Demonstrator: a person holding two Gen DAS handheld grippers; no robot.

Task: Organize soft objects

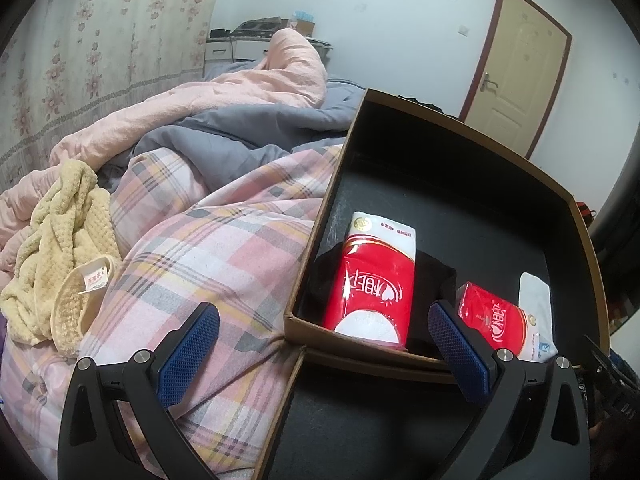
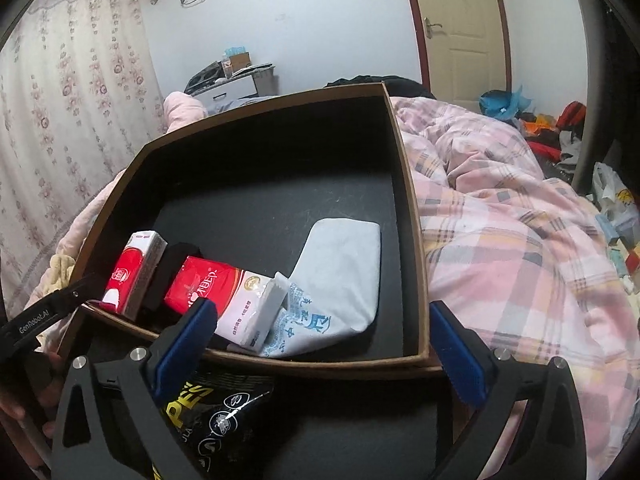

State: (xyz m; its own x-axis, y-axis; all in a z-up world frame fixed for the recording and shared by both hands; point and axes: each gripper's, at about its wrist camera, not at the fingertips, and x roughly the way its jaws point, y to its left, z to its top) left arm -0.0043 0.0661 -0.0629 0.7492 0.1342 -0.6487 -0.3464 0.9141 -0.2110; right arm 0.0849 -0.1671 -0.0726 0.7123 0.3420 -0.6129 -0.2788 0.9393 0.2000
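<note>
A black-lined cardboard box (image 1: 576, 216) sits on the bed; it also shows in the right wrist view (image 2: 412, 208). Inside lie two red tissue packs (image 1: 372, 280) (image 1: 496, 324), a black cloth (image 1: 436, 276) and a white printed cloth (image 2: 340, 264). The packs show in the right wrist view too (image 2: 132, 276) (image 2: 216, 288). A yellow fluffy towel (image 1: 60, 236) with a beige slipper (image 1: 76, 312) lies on the bed at the left. My left gripper (image 1: 324, 344) is open and empty over the box's near corner. My right gripper (image 2: 320, 340) is open and empty at the box's near rim.
A black printed packet (image 2: 224, 420) lies in a second box under my right gripper. A pink plaid quilt (image 1: 208, 252) and a pink and grey duvet (image 1: 224, 92) cover the bed. Clutter (image 2: 560, 128) lies on the floor at the right. A door (image 1: 516, 68) stands behind.
</note>
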